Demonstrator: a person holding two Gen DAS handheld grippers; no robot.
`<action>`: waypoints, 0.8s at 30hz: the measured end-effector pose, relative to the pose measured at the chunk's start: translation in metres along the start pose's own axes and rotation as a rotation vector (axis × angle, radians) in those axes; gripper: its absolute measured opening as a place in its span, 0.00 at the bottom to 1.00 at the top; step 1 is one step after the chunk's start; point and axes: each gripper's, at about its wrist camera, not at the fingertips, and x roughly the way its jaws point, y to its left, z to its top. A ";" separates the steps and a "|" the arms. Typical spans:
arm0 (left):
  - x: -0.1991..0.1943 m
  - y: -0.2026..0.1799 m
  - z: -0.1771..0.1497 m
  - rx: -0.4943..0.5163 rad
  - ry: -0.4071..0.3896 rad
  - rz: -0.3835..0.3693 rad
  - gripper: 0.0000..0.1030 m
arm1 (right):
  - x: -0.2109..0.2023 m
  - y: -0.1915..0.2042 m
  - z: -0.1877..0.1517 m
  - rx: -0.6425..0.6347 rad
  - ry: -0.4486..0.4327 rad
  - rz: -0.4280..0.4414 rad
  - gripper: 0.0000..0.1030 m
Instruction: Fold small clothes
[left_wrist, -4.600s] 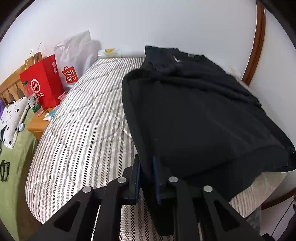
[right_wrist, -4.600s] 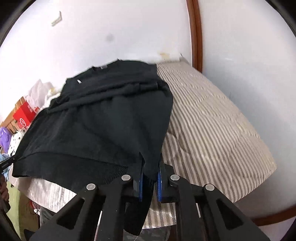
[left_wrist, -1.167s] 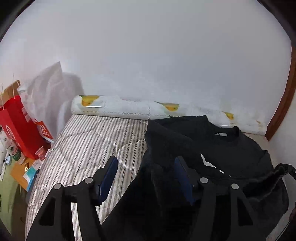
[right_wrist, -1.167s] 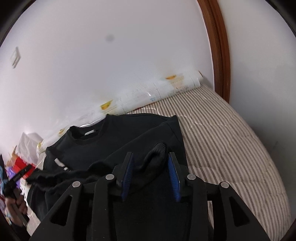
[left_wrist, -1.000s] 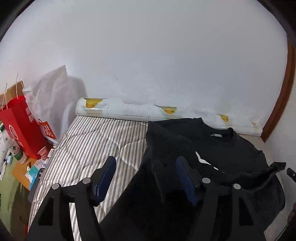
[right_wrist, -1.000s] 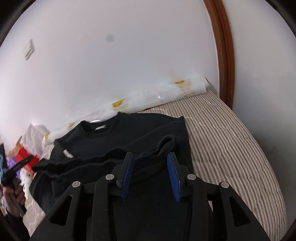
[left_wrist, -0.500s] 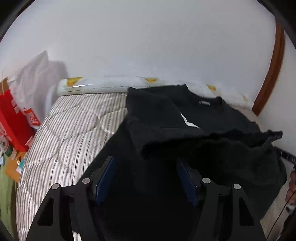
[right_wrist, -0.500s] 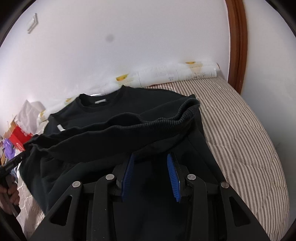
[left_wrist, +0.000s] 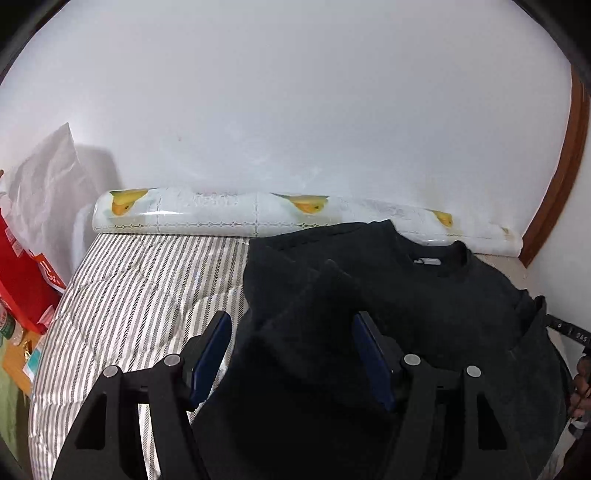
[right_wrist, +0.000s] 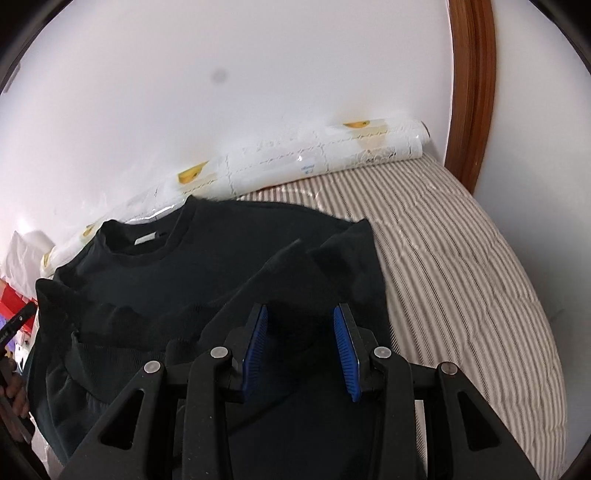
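Between the spread blue pads (left_wrist: 209, 357) of the left gripper (left_wrist: 291, 354), a raised fold of a black sweatshirt (left_wrist: 417, 295) bulges up, with neither pad pressing on the cloth; the jaws stand wide apart and grip nothing. At the right gripper (right_wrist: 301, 338), the blue pads (right_wrist: 254, 347) are likewise held well open over the same dark garment, a peak of fabric rising just beyond them at 12 o'clock, and nothing is clamped.

From the left wrist view the sweatshirt lies on a striped mattress (left_wrist: 140, 288), its round collar with a pale label at about 1 o'clock from the jaws, its lower part doubled up over the body. From the right wrist view the collar sits at 10 o'clock, and bare striped bedding stretches away from 1 to 4 o'clock.

Along the far edge of the mattress, against a white wall (left_wrist: 295, 110), rests a long white roll printed with yellow shapes (left_wrist: 207, 216). A red shopping bag (left_wrist: 22, 280) and a white plastic bag (left_wrist: 44, 192) stand at 9 to 10 o'clock in the left wrist view. Curved brown wooden trim (right_wrist: 471, 92) rises at 1 o'clock in the right wrist view.
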 end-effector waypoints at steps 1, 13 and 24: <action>0.005 0.000 0.000 0.008 0.013 -0.003 0.64 | 0.000 -0.002 0.001 -0.001 -0.003 -0.003 0.40; 0.046 -0.022 -0.001 0.116 0.092 -0.005 0.53 | 0.035 0.002 0.007 -0.069 0.046 0.005 0.49; 0.022 0.001 0.013 0.025 -0.033 -0.083 0.18 | 0.001 0.018 0.023 -0.137 -0.144 -0.011 0.04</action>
